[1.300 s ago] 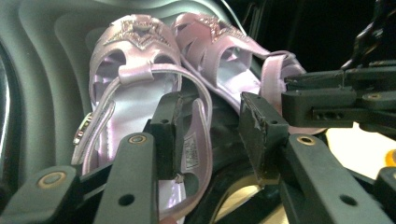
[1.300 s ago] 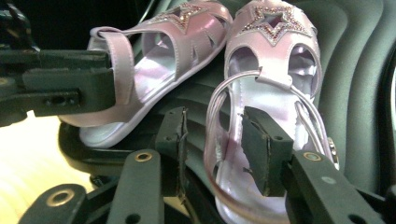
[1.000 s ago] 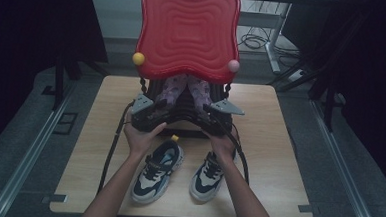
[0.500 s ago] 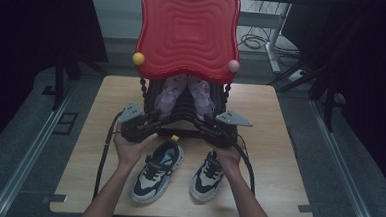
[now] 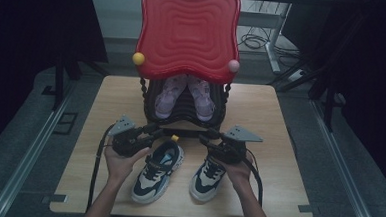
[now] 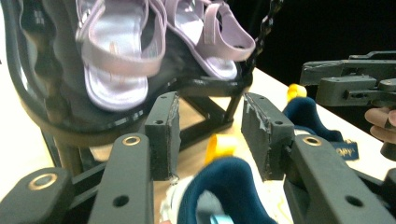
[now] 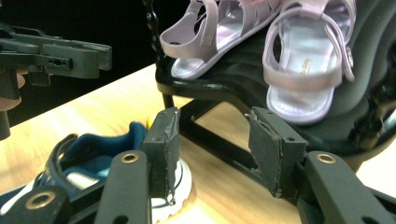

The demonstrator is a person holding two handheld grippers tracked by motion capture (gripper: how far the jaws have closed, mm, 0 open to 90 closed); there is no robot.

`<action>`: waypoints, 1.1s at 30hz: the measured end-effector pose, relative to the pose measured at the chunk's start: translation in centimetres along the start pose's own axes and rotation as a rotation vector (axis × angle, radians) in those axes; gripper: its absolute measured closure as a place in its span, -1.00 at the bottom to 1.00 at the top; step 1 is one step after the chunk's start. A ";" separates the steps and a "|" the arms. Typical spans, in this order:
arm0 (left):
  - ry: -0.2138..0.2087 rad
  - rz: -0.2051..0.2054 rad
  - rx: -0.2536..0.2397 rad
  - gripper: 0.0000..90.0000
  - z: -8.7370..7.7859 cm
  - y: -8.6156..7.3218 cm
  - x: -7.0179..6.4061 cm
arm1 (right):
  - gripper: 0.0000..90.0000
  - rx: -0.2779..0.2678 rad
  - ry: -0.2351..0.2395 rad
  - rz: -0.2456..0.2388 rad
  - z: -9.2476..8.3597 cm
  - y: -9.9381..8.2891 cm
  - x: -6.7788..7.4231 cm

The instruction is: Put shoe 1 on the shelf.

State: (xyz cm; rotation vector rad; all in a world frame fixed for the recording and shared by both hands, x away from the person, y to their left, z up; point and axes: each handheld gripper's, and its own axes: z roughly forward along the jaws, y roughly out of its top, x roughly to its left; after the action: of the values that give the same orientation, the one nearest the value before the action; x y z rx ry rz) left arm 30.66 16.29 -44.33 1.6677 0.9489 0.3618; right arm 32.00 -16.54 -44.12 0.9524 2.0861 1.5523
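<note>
Sneakers sit side by side on the wooden table (image 5: 275,123) in front of you: the left sneaker (image 5: 153,170) and the right sneaker (image 5: 208,172), both navy, grey and white, with their heels toward the small red chair (image 5: 187,33) and their toes toward you. Your left gripper (image 5: 152,132) is just over the heel end of the left sneaker, its jaws pointing toward the chair; in the left gripper view the navy heel collar (image 6: 229,186) and its yellow pull tab (image 6: 220,145) lie low between the two jaws, and the pads stand apart on either side without pressing on them, so that gripper is open and holds nothing. Your right gripper (image 5: 207,138) is above the heel end of the right sneaker, also aimed at the chair. Its jaws have just been opening and stand apart, with only table and the chair's black base frame between them; in the right gripper view a sneaker's heel (image 7: 175,179) is beside and under the jaw at the left of that view, not between the pads. A pair of lilac sandals (image 5: 184,95) rests on the chair's black seat, beyond both grippers and well apart from the sneakers.
</note>
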 end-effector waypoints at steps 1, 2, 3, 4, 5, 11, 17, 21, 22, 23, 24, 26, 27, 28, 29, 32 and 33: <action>0.001 -0.002 0.006 0.26 -0.1 -0.2 0.0 | 0.16 0.001 0.005 0.002 -0.3 -0.3 -0.1; 0.000 -0.004 0.012 0.26 -0.3 -0.4 -0.1 | 0.16 0.004 0.006 0.008 -0.6 -0.5 -0.1; -0.002 -0.010 0.020 0.26 -0.6 -0.7 -0.1 | 0.16 0.005 0.006 0.006 -1.0 -0.9 -0.2; -0.002 -0.010 0.020 0.26 -0.6 -0.7 -0.1 | 0.16 0.007 0.007 0.010 -1.3 -1.1 -0.3; -0.005 -0.011 0.035 0.27 -0.8 -1.1 -0.1 | 0.16 0.006 0.008 0.011 -1.5 -1.3 -0.3; -0.004 -0.020 0.053 0.28 -1.3 -1.8 -0.1 | 0.16 0.028 0.016 0.015 -2.7 -2.7 -0.4; -0.022 -0.044 0.082 0.29 -1.9 -3.1 0.0 | 0.16 0.051 0.028 0.012 -3.8 -3.6 -0.3; -0.028 -0.046 0.101 0.30 -2.3 -3.7 -0.2 | 0.16 0.057 0.029 0.008 -4.5 -4.0 -0.5; -0.028 -0.046 0.101 0.30 -2.3 -3.7 -0.2 | 0.16 0.056 0.029 0.008 -4.6 -4.1 -0.6; -0.041 -0.055 0.118 0.30 -2.5 -4.1 -0.2 | 0.16 0.056 0.029 0.013 -4.7 -4.1 -0.7; -0.047 -0.057 0.124 0.30 -2.6 -4.2 -0.2 | 0.16 0.055 0.029 0.016 -4.8 -4.1 -0.9; -0.053 -0.058 0.132 0.30 -2.7 -4.4 -0.2 | 0.16 0.053 0.027 0.016 -4.9 -4.1 -0.9; -0.064 -0.065 0.145 0.30 -2.6 -4.6 -0.1 | 0.16 0.055 0.025 0.018 -5.0 -4.1 -1.1; -0.064 -0.065 0.145 0.30 -2.6 -4.6 -0.1 | 0.16 0.055 0.025 0.018 -5.0 -4.1 -1.1; -0.063 -0.065 0.150 0.30 -2.6 -4.7 0.0 | 0.16 0.052 0.016 0.018 -5.0 -4.2 -1.3; -0.060 -0.065 0.153 0.30 -2.7 -4.7 0.1 | 0.16 0.049 0.009 0.022 -5.2 -4.2 -1.4; -0.049 -0.065 0.151 0.30 -2.9 -4.7 0.4 | 0.16 0.047 0.004 0.027 -5.3 -4.2 -1.5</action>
State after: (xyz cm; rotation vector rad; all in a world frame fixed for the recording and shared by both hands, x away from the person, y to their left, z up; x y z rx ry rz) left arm 27.10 18.72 -47.81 1.7695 1.0126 0.2088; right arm 28.41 -21.97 -46.47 0.9981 2.1291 1.5260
